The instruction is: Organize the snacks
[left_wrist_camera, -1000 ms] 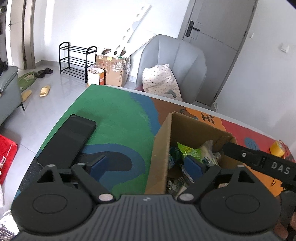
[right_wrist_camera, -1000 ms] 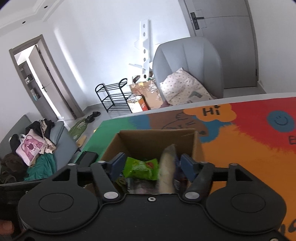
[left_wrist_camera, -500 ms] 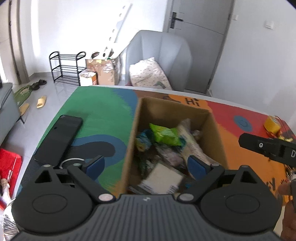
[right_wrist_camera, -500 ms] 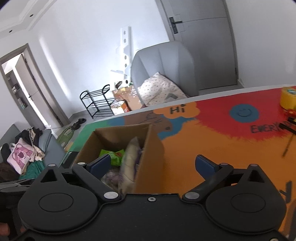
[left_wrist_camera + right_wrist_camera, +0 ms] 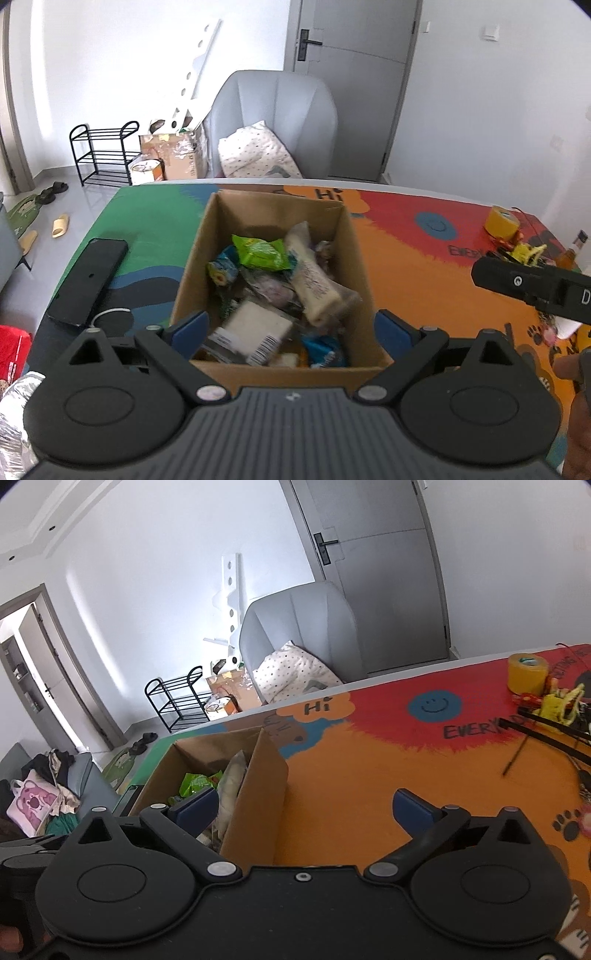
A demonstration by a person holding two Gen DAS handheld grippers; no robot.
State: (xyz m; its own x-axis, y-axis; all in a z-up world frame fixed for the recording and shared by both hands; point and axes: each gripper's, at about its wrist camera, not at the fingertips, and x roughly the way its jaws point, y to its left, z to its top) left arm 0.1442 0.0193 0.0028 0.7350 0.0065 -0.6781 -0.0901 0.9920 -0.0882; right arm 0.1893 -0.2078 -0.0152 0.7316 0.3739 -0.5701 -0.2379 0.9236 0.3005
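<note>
The worktop [image 5: 424, 266] wears a loud painted cover of green, blue, orange and red, and its near middle carries an open cardboard box [image 5: 275, 354]. The box is heaped with snacks [image 5: 280, 284]: a green crinkled packet [image 5: 263, 254] on top toward the far side, a long pale wrapped bar [image 5: 317, 284] leaning across the pile, a white pack with a barcode [image 5: 249, 332] near the front, and blue wrappers tucked low. No snack lies loose on the cover in either view, so the gathering looks largely done; what may remain, at a guess, is tidying the jumble inside.

A dark flat slab [image 5: 88, 280] rests left of the box, and a yellow tape roll [image 5: 526, 675] stands far right among small clutter.

The left gripper [image 5: 291, 328] hangs spread wide over the box's near rim, holding nothing. The right gripper [image 5: 304, 810] straddles the box's right wall above the orange patch, its jaws opening and empty.
</note>
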